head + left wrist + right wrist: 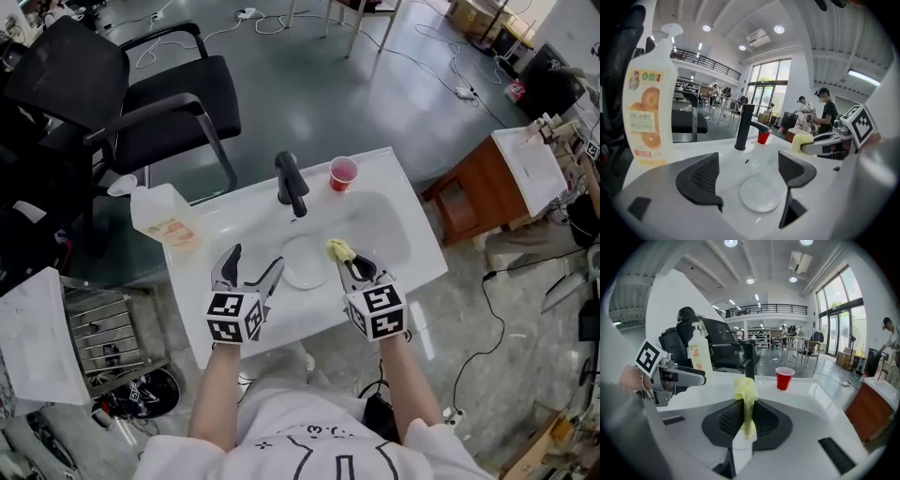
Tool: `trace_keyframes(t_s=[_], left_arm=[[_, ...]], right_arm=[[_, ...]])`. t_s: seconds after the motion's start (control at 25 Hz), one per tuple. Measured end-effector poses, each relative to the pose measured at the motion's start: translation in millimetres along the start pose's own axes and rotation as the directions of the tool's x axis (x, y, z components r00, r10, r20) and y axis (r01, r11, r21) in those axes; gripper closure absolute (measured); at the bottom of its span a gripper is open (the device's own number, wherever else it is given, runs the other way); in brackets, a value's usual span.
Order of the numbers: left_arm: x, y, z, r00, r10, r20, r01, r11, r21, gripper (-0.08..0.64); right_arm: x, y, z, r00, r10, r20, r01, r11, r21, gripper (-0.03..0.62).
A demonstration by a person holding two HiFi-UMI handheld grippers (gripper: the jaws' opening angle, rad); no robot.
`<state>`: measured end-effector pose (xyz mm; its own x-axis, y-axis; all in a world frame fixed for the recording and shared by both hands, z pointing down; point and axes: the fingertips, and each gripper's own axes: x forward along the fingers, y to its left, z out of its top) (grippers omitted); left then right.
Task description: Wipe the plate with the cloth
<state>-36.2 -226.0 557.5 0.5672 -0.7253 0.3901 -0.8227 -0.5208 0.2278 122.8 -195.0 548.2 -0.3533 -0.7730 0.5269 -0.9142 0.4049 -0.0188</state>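
A white plate (307, 262) (760, 194) lies flat in the white sink basin (384, 225), just in front of the black faucet (292, 185). My left gripper (251, 270) (749, 180) hangs open at the plate's left edge, its jaws spread with the plate showing between them. My right gripper (352, 268) (747, 420) is shut on a yellow cloth (339, 250) (746, 399), held just right of the plate and above the basin. The cloth bunches up out of the jaws.
A soap bottle (161, 216) (647, 101) stands on the counter at the left. A red cup (343, 173) (784, 378) sits on the rim behind the basin. A black chair (122, 103) stands behind the sink, a wooden cabinet (478, 192) to the right.
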Motion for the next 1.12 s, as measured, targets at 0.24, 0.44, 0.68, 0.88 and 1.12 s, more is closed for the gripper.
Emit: trace_keyframes(t_s=[0.24, 0.44, 0.68, 0.88, 1.12], left_arm=[[27.1, 10.3, -41.3, 0.989, -0.042, -0.143, 0.024, 0.992, -0.125, 0.174], [41.8, 22.7, -67.5, 0.971, -0.055, -0.235, 0.007, 0.98, -0.198, 0.224], [53.3, 34.2, -91.1, 0.948, -0.062, -0.311, -0.02, 0.966, -0.256, 0.224], [56.9, 39.0, -106.3, 0.93, -0.051, -0.365, -0.054, 0.961, -0.272, 0.224], [57.5, 39.2, -124.4, 0.904, -0.045, -0.425, -0.101, 0.944, -0.315, 0.222]], right_arm=[[36.8, -5.7, -25.9, 0.989, 0.03, -0.148, -0.03, 1.0, 0.001, 0.541], [67.1, -5.0, -48.8, 0.953, 0.074, -0.292, -0.07, 0.997, 0.023, 0.541], [91.9, -1.9, -79.0, 0.888, 0.102, -0.448, -0.095, 0.995, 0.038, 0.541], [108.4, -4.3, -98.9, 0.835, 0.114, -0.538, -0.094, 0.993, 0.065, 0.541], [119.5, -7.0, -120.2, 0.769, 0.139, -0.624, -0.11, 0.99, 0.085, 0.541]])
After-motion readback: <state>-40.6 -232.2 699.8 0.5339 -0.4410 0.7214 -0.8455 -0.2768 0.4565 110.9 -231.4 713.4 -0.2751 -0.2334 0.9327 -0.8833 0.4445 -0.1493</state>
